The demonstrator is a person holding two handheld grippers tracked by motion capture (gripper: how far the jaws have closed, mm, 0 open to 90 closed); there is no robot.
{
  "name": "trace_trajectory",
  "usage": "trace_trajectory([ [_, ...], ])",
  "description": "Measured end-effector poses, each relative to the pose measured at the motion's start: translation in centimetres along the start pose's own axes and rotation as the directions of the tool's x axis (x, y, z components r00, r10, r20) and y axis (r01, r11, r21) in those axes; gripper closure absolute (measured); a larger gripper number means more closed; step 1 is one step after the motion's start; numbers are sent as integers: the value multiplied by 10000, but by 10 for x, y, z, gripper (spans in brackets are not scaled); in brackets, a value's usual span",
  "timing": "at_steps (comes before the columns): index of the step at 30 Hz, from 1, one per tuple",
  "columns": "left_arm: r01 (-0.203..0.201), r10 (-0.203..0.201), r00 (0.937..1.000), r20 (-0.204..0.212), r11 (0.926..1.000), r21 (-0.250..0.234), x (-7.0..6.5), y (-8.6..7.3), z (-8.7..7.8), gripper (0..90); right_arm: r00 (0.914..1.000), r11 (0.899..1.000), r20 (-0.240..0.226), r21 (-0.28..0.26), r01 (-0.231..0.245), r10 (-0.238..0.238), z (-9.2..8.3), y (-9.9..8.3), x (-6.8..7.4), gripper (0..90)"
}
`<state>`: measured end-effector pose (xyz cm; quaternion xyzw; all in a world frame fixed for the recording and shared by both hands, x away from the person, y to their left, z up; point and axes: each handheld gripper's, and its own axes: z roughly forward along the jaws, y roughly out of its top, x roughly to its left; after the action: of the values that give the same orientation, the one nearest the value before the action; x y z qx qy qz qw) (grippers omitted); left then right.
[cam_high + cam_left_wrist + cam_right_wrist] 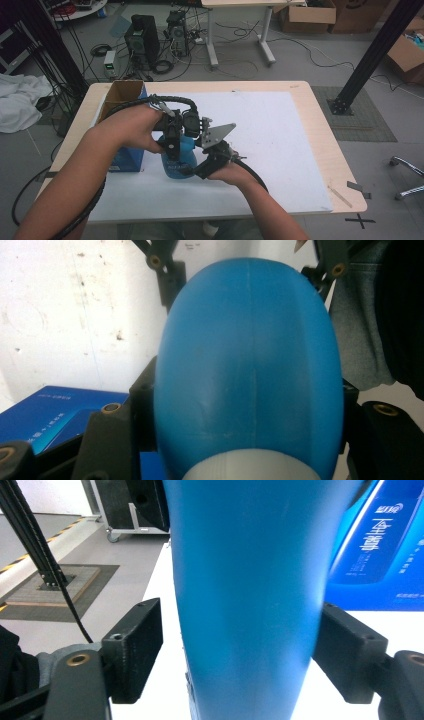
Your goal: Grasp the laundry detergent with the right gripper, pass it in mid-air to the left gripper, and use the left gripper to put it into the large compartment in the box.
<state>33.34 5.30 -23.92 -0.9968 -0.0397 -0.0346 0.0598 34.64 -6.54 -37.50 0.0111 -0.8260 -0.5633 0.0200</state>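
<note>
The left gripper [172, 145] clamps the blue bottle [180, 157] upright — the right gripper [210, 162] straddles it, pads apart; handover or release seems unfinished.

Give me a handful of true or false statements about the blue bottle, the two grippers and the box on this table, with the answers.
1. The left gripper is clamped on the blue bottle. True.
2. The right gripper presses its pads on the bottle. False: a gap shows at the left pad.
3. The bottle lies flat on the white mat. False: it stands upright.
4. A blue box stands left of the bottle in the high view. True.
</note>
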Motion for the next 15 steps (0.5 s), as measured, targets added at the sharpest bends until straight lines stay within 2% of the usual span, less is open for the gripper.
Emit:
trace_trajectory([
  [2,56,-56,10000,7,10000,36,0,-1,0,393,10000,9998,-47,190,-75,76,-4,2,-1,170],
  [9,155,-156,9998,76,9998,94,3,-4,-3,393,10000,9973,34,735,-85,83,-17,8,-2,122],
  [10,233,-233,9997,83,9997,90,5,-6,-5,392,10000,9952,63,981,-28,22,-23,12,-3,103],
  [12,305,-307,9995,123,9995,122,5,-7,-6,393,10000,9935,97,1138,0,-11,-26,14,-3,79],
  [15,490,-491,9987,113,9987,111,9,-11,-10,392,9998,9844,181,1758,1,-34,-35,22,-6,24],
])
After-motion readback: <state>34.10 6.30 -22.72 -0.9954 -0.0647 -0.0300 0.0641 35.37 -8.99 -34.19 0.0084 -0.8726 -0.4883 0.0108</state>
